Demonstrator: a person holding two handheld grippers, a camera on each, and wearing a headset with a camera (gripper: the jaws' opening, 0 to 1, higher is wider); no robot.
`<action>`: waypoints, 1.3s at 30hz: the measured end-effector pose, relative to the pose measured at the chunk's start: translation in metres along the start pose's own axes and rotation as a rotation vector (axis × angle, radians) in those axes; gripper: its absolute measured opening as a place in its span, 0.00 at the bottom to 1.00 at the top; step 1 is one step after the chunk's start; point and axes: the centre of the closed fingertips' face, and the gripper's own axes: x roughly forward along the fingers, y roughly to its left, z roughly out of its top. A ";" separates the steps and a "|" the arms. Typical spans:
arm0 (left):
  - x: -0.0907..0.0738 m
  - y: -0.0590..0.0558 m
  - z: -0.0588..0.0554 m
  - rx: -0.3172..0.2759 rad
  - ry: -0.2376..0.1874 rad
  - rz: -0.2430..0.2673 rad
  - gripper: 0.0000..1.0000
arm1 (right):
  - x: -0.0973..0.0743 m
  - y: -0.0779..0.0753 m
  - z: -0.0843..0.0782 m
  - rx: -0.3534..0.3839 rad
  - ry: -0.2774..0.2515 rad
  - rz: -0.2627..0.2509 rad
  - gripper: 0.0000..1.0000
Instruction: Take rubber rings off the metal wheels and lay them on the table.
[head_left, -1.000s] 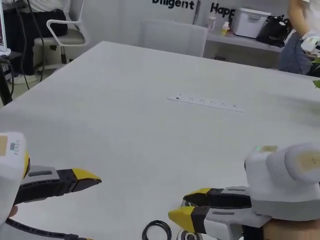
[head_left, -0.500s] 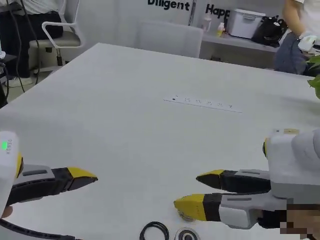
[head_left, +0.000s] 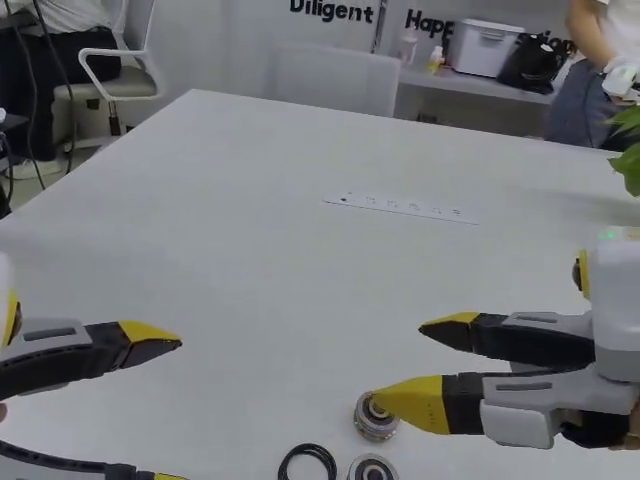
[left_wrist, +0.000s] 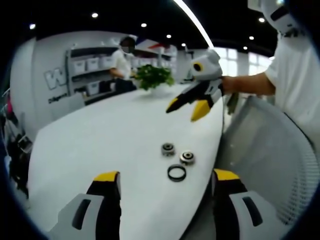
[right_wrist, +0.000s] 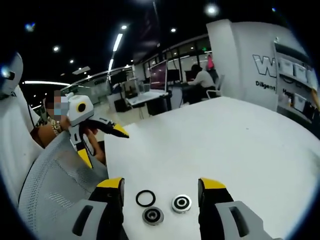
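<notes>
Two small metal wheels lie near the table's front edge. One wheel (head_left: 372, 418) (right_wrist: 181, 203) (left_wrist: 168, 148) looks bare grey. The other wheel (head_left: 372, 468) (right_wrist: 152, 215) (left_wrist: 187, 157) has a dark rim and lies closer to the edge. A loose black rubber ring (head_left: 308, 463) (right_wrist: 145, 198) (left_wrist: 176, 172) lies flat just left of them. My right gripper (head_left: 402, 364) (right_wrist: 161, 184) hovers open just right of the wheels, its lower jaw tip next to the grey wheel. My left gripper (head_left: 150, 410) (left_wrist: 166, 175) is open at the far left, apart from everything.
The grey table (head_left: 300, 250) stretches far ahead, with a flush socket strip (head_left: 400, 208) in its middle. A mesh chair back (left_wrist: 270, 160) stands against the front edge. Chairs, shelves and a person (head_left: 595, 60) are beyond the far side, with a plant (head_left: 628, 150) at the right.
My right gripper has drawn back to the right and its jaws have spread wider, which uncovers the grey wheel. The left gripper has drifted slightly left.
</notes>
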 end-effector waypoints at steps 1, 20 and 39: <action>-0.001 0.001 0.000 -0.001 -0.001 0.004 0.76 | -0.002 0.000 0.000 -0.001 -0.004 -0.003 0.59; -0.024 0.019 -0.005 -0.062 -0.013 0.103 0.86 | -0.058 -0.014 -0.031 0.057 -0.075 -0.096 0.77; -0.039 0.029 -0.021 -0.096 0.007 0.158 0.87 | -0.072 -0.010 -0.082 0.153 -0.029 -0.144 0.82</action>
